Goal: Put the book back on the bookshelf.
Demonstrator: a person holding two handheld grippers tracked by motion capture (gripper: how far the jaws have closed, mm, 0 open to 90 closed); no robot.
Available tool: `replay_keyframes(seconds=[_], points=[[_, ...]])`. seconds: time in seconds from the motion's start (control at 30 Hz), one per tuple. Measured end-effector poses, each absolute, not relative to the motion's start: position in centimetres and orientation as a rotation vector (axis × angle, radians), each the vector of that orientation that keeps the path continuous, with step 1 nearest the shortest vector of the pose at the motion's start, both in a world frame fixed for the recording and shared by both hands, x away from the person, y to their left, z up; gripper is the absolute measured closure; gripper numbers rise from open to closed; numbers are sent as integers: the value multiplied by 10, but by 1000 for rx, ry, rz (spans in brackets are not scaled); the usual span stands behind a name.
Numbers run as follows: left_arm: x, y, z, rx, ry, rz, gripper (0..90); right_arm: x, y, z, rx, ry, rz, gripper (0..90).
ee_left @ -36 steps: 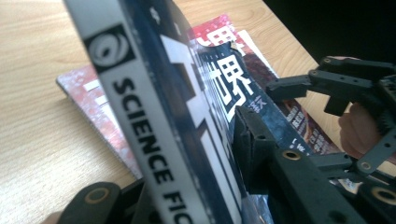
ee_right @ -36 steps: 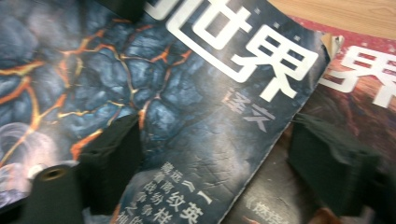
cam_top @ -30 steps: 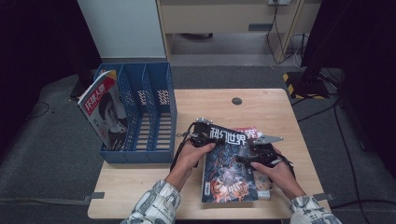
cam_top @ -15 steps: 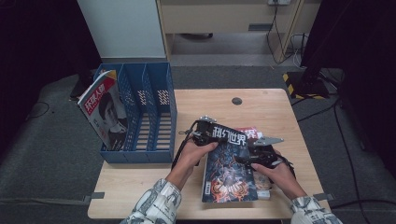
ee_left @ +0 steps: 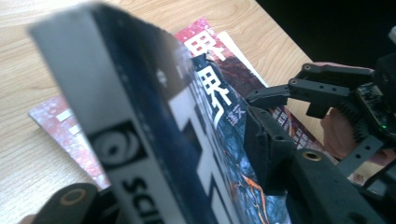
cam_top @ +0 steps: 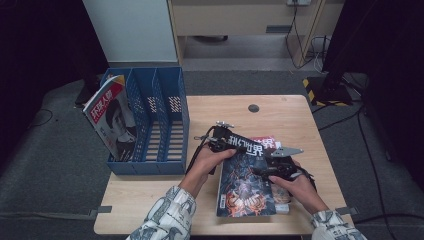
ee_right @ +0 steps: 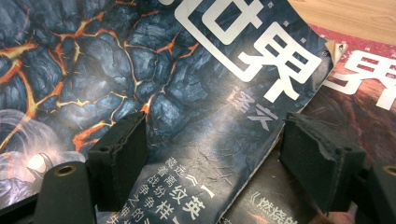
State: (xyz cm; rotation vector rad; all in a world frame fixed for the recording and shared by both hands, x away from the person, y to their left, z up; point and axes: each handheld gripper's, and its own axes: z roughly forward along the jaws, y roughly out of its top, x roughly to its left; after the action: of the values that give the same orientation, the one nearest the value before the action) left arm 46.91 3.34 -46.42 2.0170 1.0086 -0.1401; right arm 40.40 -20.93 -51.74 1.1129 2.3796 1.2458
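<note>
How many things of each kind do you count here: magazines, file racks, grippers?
Magazines: 3 (dark magazine, red magazine, racked magazine)
Blue file rack: 1
Grippers: 2 (left gripper, right gripper)
Total: 6

From up here I see a pale wooden bench (cam_top: 290,112) with a small dark round disc (cam_top: 253,108) set in its top near the far edge. At the bench's left end sits a blue file rack (cam_top: 165,115) with slatted compartments, its openings facing up. In its leftmost compartment a magazine with a red-banded cover and a portrait (cam_top: 111,120) stands tilted, leaning outward to the left. Behind the bench I make out a white panel (cam_top: 132,30) and a light wooden cabinet (cam_top: 240,15). Cables (cam_top: 305,45) trail over the grey carpet (cam_top: 50,165), and a yellow-and-black striped strip (cam_top: 311,87) lies off to the right.
</note>
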Motion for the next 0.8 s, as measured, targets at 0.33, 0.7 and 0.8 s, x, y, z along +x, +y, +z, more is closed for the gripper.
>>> replay_keyframes(seconds=[0.33, 0.7, 0.8], points=[[467, 33, -460, 2018, 1009, -110, 769, 404, -210, -517, 1109, 2376, 1249, 230], [462, 37, -456, 1993, 983, -98, 775, 403, -212, -515, 1132, 2348, 1257, 188], [460, 38, -453, 1980, 967, -99, 777, 401, -212, -512, 1134, 2339, 1262, 188]])
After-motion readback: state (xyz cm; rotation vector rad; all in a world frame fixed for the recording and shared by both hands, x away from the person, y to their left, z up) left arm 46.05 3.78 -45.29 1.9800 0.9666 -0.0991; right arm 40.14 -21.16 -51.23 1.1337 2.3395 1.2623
